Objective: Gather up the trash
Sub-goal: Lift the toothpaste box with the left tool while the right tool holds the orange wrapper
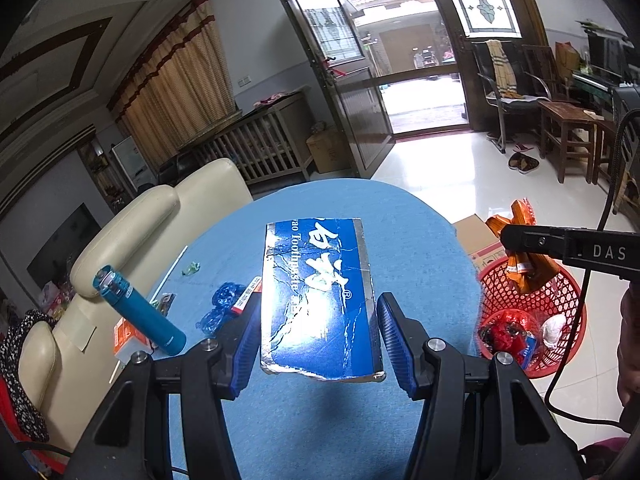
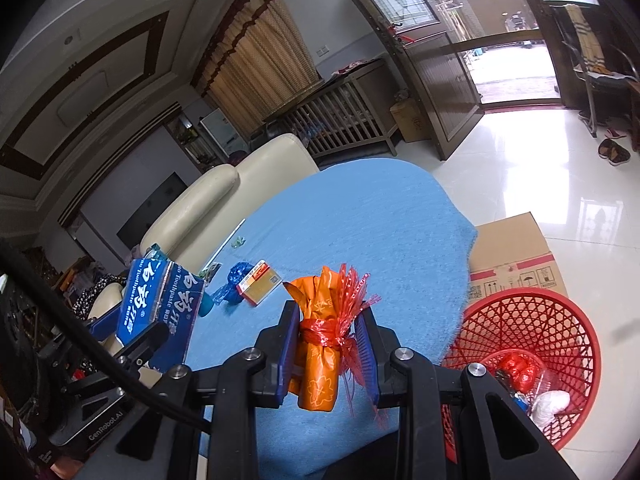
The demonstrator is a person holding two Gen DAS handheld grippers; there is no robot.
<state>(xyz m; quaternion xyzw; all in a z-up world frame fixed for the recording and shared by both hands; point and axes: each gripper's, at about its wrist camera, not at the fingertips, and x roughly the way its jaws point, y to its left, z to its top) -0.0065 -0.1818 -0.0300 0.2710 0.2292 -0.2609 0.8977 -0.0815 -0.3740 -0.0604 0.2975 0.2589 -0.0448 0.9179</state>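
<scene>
Blue toothpaste box (image 1: pixel 320 300) pinched in left hand-held gripper (image 1: pixel 318 344) above desk (image 1: pixel 400 232); orange wrapper bundle (image 2: pixel 320 344) clamped in right hand-held gripper (image 2: pixel 328 364). Red basket (image 2: pixel 528 344) at 3 o'clock, likely both get dropped there.

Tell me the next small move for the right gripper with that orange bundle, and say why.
Probably carry it a little further right until it hangs over the red basket, then open. The right gripper is shut on the orange wrapper bundle, which in the right wrist view hangs above the blue tablecloth, beside the basket rather than over it.
</scene>
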